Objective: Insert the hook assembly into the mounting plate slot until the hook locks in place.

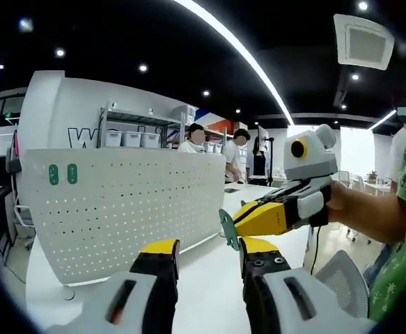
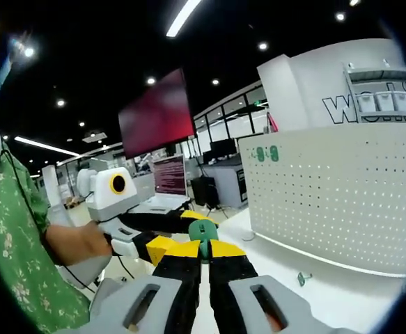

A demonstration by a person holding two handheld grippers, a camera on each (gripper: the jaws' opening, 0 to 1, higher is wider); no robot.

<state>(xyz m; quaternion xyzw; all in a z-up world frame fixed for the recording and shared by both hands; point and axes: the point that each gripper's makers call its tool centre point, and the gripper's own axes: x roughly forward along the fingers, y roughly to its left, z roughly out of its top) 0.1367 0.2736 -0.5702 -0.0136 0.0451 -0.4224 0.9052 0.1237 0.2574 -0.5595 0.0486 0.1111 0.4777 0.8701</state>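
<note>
Well, the right gripper (image 2: 204,259) has its jaws pinched on the small, stiff, light green hook (image 2: 203,232); the left gripper (image 1: 209,254) gapes empty, the pegboard (image 1: 126,209) at ten o'clock.

Bright ceiling strip lights (image 1: 237,49), sharp focus, strong fisheye bending at edges
</note>
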